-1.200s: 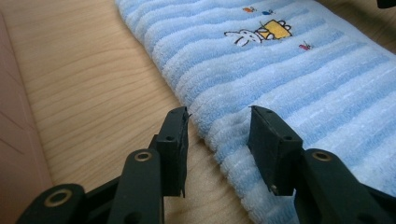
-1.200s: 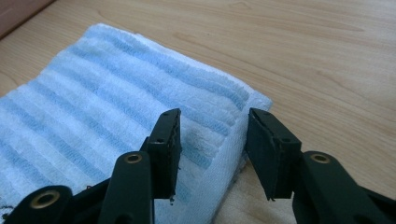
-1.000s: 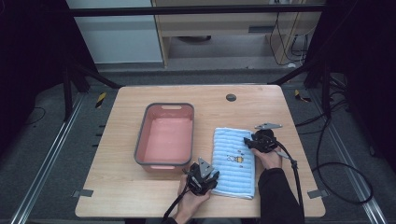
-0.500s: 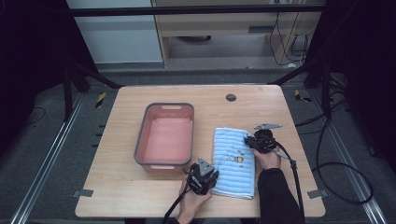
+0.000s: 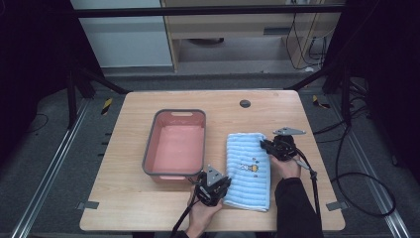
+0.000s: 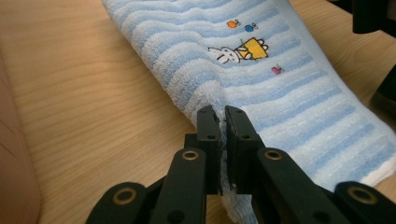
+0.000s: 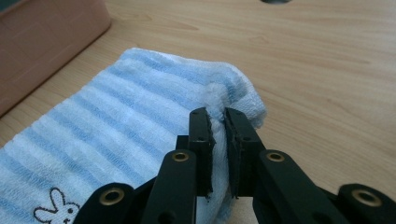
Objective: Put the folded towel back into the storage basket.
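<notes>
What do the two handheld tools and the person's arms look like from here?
Both tools, left and right, are black, each topped by a grey three-cornered plate and trailing a black cable. Their jaws are flat black bars on linkage arms with brass-coloured pivot rivets. The right forearm wears a dark sleeve.

Blue-striped folded towel (image 5: 248, 169) lies flat beside the pink bin (image 5: 176, 144).
</notes>
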